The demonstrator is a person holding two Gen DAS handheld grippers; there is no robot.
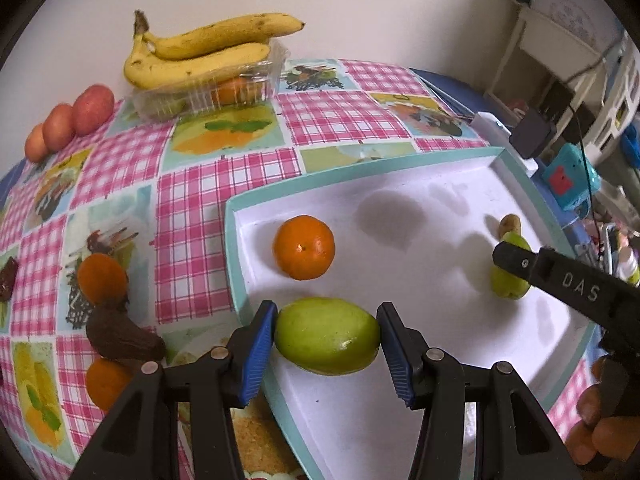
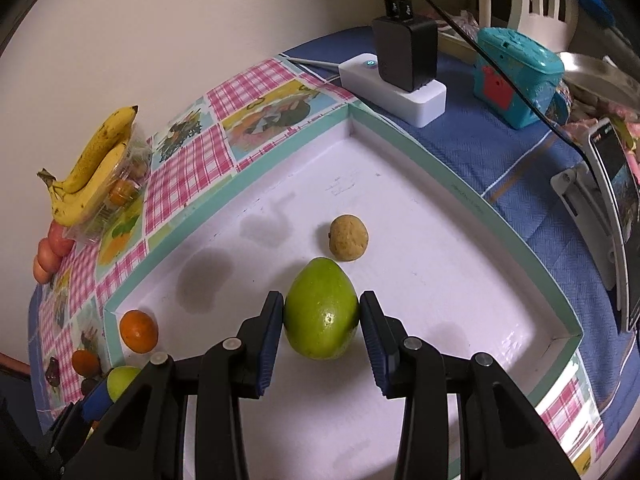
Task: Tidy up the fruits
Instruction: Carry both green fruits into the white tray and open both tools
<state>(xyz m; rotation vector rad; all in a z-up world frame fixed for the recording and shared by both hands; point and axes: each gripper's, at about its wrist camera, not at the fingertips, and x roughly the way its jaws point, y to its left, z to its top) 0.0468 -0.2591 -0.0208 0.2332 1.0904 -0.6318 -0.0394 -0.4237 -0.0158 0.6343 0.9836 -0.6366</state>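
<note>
What I can't make out from here

In my left wrist view the right gripper [image 1: 505,254] crosses a green fruit [image 1: 510,286], hiding its middle; the fruit inside the clear tray [image 1: 208,94] under the bananas [image 1: 200,52] is blurred, and my hand [image 1: 600,428] is cut off.

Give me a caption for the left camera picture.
Left tongs grip a green fruit over the white tray, beside an orange.
</note>
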